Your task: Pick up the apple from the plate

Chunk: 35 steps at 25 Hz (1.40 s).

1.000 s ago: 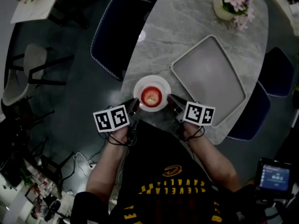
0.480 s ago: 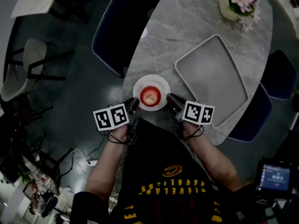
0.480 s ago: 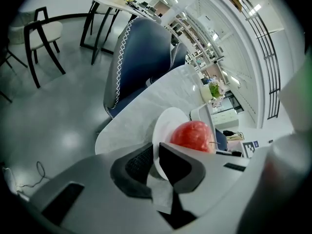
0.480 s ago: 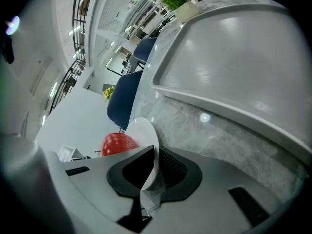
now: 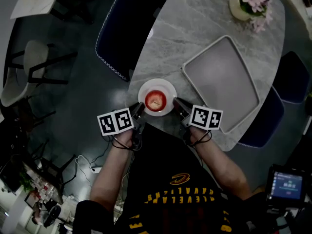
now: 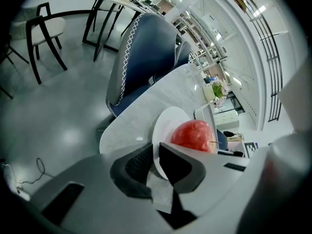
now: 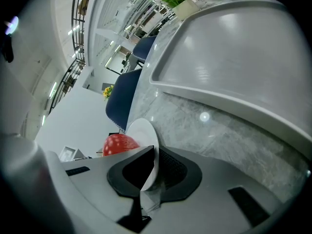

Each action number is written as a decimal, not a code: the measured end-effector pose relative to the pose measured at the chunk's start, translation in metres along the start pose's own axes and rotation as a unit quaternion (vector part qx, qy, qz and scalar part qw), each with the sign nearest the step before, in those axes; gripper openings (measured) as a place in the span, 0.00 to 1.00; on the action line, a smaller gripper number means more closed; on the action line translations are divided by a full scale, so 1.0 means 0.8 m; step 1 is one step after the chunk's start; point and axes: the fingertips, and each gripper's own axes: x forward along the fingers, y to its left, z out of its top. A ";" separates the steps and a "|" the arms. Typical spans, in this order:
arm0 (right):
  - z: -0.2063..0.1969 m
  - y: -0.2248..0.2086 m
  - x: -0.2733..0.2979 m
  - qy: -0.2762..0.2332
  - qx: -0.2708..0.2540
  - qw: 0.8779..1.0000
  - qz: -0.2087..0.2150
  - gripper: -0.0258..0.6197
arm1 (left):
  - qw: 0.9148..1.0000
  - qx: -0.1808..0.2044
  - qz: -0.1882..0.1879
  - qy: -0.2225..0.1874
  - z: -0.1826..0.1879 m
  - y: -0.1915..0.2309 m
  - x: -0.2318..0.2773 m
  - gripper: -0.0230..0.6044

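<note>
Seen from overhead, the left tongs [image 5: 138,110] reach the near-left edge of a white plate [image 5: 168,87] on a grey marble worktop [image 5: 195,23]. A red apple [image 5: 155,100] sits in the plate's middle. The right tongs [image 5: 178,104] reach the near-right edge, and a grey tray [image 5: 219,77] lies just beyond. Only the gripper views show the grip. In each, the jaws pinch narrowly on the plate's thin rim, with the apple just past them. The right gripper view also shows the tray's raised lip.

Clamped over the plate [image 7: 141,130] rim; apple [image 7: 119,143] just left of the gripper [image 7: 154,155], tray [image 7: 234,67] ahead.
</note>
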 end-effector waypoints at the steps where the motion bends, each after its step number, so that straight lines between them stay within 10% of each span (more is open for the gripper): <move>1: 0.000 0.000 0.000 0.000 0.000 1.000 0.000 0.10 | 1.000 0.000 0.000 0.001 0.000 0.001 0.000 0.10; 24: 0.013 -0.014 -0.005 -0.018 -0.063 0.997 -0.031 0.11 | 0.999 0.038 0.024 -0.018 0.007 -0.002 0.006 0.11; 35: 0.025 0.000 -0.069 -0.104 -0.116 0.988 -0.010 0.11 | 0.977 0.135 0.033 -0.161 0.049 -0.052 -0.059 0.11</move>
